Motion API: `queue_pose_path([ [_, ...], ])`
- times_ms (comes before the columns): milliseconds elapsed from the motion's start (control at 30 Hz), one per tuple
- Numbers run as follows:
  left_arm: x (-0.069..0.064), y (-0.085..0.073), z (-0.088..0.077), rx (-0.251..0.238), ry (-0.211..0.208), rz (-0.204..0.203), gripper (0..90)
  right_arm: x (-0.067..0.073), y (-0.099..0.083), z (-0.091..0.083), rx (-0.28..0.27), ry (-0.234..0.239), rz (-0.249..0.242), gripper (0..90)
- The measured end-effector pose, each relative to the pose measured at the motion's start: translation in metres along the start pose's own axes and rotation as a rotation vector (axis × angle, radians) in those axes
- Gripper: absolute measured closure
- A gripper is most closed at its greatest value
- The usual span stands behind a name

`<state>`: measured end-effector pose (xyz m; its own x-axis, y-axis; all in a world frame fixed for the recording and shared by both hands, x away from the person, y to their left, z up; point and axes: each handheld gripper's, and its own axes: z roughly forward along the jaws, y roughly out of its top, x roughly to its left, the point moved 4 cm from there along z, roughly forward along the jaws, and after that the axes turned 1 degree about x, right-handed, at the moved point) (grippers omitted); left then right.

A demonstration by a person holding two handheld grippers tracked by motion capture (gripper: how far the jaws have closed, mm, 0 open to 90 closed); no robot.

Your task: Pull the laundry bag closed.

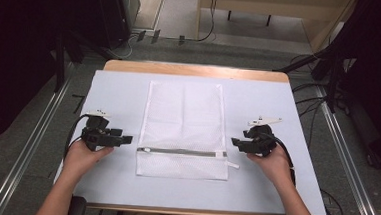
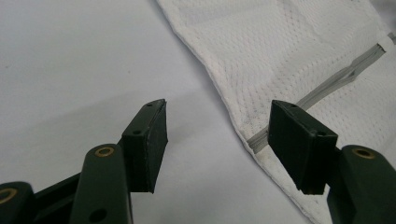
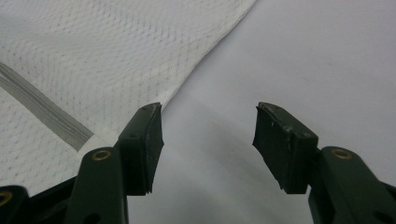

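A white mesh laundry bag (image 1: 183,128) lies flat in the middle of the table, with a grey zipper (image 1: 181,151) running across its near part. My left gripper (image 1: 129,140) rests just off the bag's left edge, pointing at the zipper's left end, jaws open and empty. In the left gripper view, the bag (image 2: 289,60) and its zipper (image 2: 336,81) lie just beyond the left gripper (image 2: 219,135). My right gripper (image 1: 234,141) sits off the bag's right edge near the zipper's right end, open and empty. In the right gripper view the bag's edge (image 3: 93,70) runs past the right gripper (image 3: 209,135).
A pale blue-grey mat (image 1: 114,98) covers the wooden table (image 1: 196,70). A small white zipper pull tab (image 1: 231,164) sticks out at the bag's right edge. Black cables (image 1: 74,130) trail from both grippers. Metal rails and dark stands flank the table on the floor.
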<state>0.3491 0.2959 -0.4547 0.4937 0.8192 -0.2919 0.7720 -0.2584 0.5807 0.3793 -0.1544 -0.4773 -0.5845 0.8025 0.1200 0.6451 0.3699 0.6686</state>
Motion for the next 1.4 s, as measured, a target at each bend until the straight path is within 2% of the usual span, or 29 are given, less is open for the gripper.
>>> queue_pose_path([
  [233,0.0,0.001,0.0,-0.006,-0.001,-0.001,37.7,0.002,-0.001,-0.001,0.011,-0.008,-0.011,42.6],
  [367,0.001,0.002,-0.002,-0.009,0.007,-0.023,38.2,0.007,0.0,-0.003,0.014,0.002,-0.021,43.7],
  [467,0.0,0.001,-0.003,-0.013,0.0,-0.017,38.4,0.01,0.0,-0.004,0.014,0.003,-0.022,43.9],
  [500,0.0,0.001,-0.003,-0.01,-0.002,-0.015,38.5,0.011,0.001,-0.004,0.012,0.005,-0.035,43.9],
  [1100,-0.006,0.0,-0.002,0.004,-0.039,0.004,41.2,0.042,0.009,-0.009,0.018,0.059,-0.077,45.7],
  [1300,-0.006,0.001,-0.006,-0.012,-0.023,0.016,43.8,0.054,0.012,-0.009,0.02,0.08,-0.106,48.2],
  [1400,-0.006,0.001,-0.006,-0.004,-0.019,0.015,43.8,0.06,0.014,-0.01,0.015,0.089,-0.117,48.2],
])
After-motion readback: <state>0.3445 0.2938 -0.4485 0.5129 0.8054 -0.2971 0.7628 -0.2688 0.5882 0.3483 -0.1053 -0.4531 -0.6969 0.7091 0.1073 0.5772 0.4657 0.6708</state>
